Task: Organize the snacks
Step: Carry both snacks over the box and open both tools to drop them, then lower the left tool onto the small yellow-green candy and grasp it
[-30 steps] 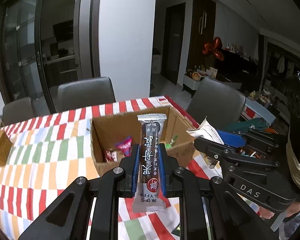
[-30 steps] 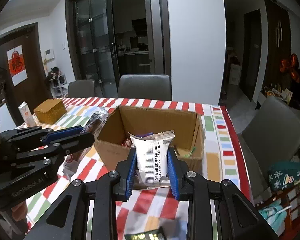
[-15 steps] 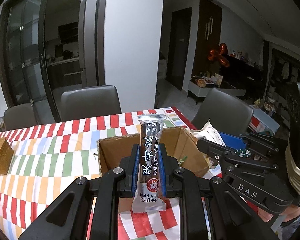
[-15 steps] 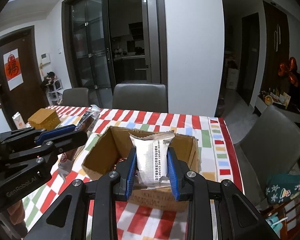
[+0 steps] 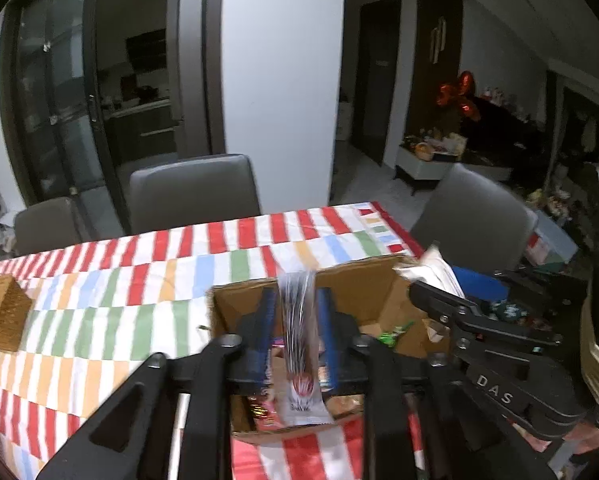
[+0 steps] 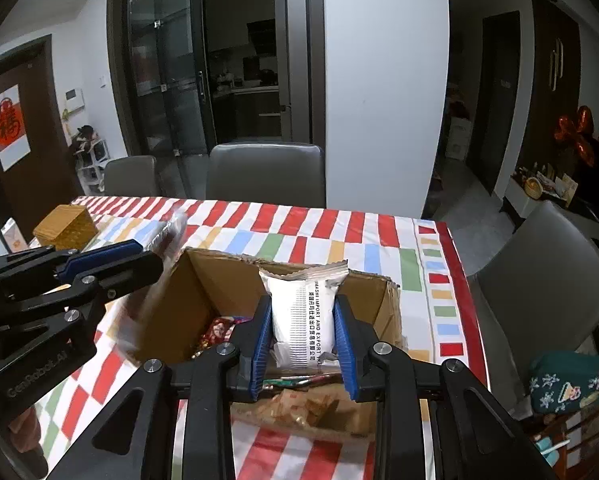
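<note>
Left gripper [image 5: 297, 332]: the blue-padded jaws are spread apart, and a gap is seen on each side of the dark snack stick [image 5: 299, 344], which appears motion-blurred between them, its white lower end lying below the pads over the open cardboard box [image 5: 375, 288]. Whether the stick is touched by either pad cannot be told. Beneath and beyond the jaws, red wrappers and a green one are seen inside the box.

Right gripper [image 6: 301, 340]: the jaws are closed on a silver snack packet [image 6: 302, 320], held upright with its crimped top edge above the pads and printed text running along its right side. Directly below the jaws, the box interior [image 6: 219, 284] is shown, with red-wrapped snacks to the left of the jaws and tan ones nearer the camera. The box is set on a striped tablecloth [image 6: 339, 232]. To the far left of the jaws a woven basket [image 6: 65, 226] is seen; beyond the table a grey chair [image 6: 265, 174] is placed.
</note>
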Demonstrator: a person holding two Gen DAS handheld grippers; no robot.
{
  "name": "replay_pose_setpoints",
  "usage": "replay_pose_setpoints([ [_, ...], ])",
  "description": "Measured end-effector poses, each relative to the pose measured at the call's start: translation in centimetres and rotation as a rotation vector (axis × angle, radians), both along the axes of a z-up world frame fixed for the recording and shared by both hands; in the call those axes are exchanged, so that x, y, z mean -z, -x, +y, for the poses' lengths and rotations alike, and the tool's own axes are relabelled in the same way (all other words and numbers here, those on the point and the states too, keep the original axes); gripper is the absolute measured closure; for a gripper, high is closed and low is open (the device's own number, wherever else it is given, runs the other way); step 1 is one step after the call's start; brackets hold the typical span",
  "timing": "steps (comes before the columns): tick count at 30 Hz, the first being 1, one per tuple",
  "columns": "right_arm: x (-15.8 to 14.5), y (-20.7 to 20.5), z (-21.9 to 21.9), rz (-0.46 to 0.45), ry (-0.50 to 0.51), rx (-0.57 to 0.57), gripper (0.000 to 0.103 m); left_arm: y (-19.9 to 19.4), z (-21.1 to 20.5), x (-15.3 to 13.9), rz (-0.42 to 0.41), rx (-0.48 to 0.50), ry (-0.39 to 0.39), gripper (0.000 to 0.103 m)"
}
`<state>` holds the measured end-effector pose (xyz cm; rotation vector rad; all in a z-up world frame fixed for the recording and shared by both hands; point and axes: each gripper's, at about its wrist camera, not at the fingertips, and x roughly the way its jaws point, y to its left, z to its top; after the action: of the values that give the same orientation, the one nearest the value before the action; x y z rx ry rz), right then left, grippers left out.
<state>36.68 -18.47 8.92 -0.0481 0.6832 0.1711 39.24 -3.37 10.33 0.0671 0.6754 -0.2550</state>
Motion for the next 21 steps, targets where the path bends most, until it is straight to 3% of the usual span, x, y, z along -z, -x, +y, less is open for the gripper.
replay_pose_setpoints([
  [1, 0.2, -0.2, 0.0, 0.012, 0.012, 0.018, 0.057, 0.3, 0.2, 0.1, -0.005, -0.005, -0.003, 0.065],
  [2, 0.3, -0.2, 0.0, 0.019, 0.017, 0.028, 0.053, 0.6, 0.3, 0.1, -0.015, -0.009, -0.004, 0.065],
  [12, 0.6, 6.4, -0.5, -0.039, -0.019, 0.013, 0.049, 8.0, 1.2, 1.1, -0.068, -0.065, -0.06, 0.043],
  [21, 1.7, 14.3, -0.7, -0.079, -0.02, 0.005, 0.039, 16.3, 1.8, 3.6, -0.024, -0.103, -0.032, 0.03],
])
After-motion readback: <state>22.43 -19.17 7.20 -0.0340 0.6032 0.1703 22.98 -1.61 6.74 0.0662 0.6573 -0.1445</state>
